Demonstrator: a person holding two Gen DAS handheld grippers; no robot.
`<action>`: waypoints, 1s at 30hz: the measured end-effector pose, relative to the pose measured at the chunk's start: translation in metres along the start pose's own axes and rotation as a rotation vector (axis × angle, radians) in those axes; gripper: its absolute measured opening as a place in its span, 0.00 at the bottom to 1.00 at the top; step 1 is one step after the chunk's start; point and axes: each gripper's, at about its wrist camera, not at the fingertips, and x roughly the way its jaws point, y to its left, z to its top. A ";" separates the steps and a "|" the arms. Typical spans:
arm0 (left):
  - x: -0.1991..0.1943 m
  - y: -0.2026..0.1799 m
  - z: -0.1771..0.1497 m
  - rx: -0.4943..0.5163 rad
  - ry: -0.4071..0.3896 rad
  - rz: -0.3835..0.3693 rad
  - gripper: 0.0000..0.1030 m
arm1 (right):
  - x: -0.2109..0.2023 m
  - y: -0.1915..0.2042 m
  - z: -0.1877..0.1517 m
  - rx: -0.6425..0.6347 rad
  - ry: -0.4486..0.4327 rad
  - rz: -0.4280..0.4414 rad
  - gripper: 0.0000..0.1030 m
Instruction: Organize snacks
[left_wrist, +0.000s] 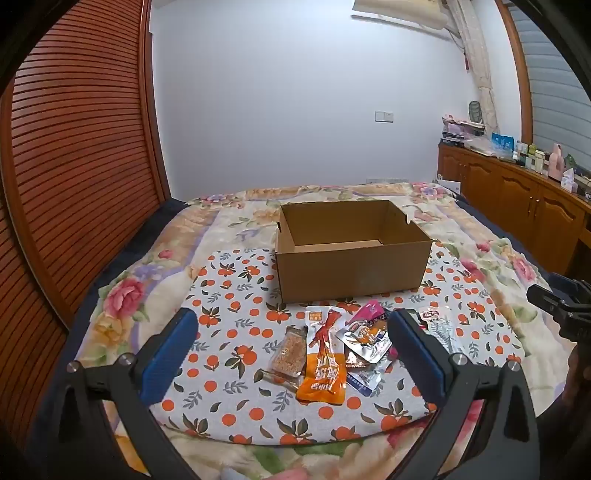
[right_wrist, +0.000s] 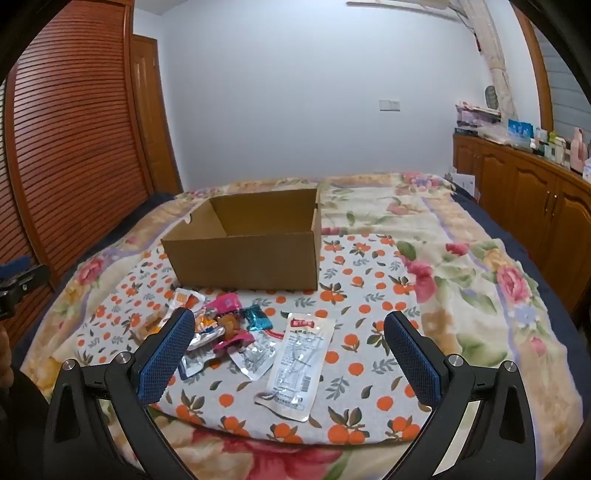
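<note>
Teal packet (right_wrist: 258, 318), possibly hidden leftward.

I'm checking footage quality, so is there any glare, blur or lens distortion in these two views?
Left wrist view: sharp, strong fisheye bending the louvred door, glare on the silver packet. Right wrist view: same barrel distortion, dark corners, sheen on the clear packet.

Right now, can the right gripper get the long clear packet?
Probably yes. The right gripper is open, its fingers empty, and the clear packet lies flat on the cloth just ahead between them, with nothing on top.
</note>
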 end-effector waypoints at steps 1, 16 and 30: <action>0.000 0.000 0.000 -0.001 -0.001 0.000 1.00 | 0.000 0.000 0.000 -0.001 -0.001 0.000 1.00; 0.000 0.001 0.000 -0.008 -0.008 -0.004 1.00 | -0.002 -0.001 0.001 0.008 -0.020 0.004 1.00; 0.000 0.001 0.000 -0.008 -0.009 -0.005 1.00 | 0.000 -0.001 0.001 0.009 -0.021 0.004 1.00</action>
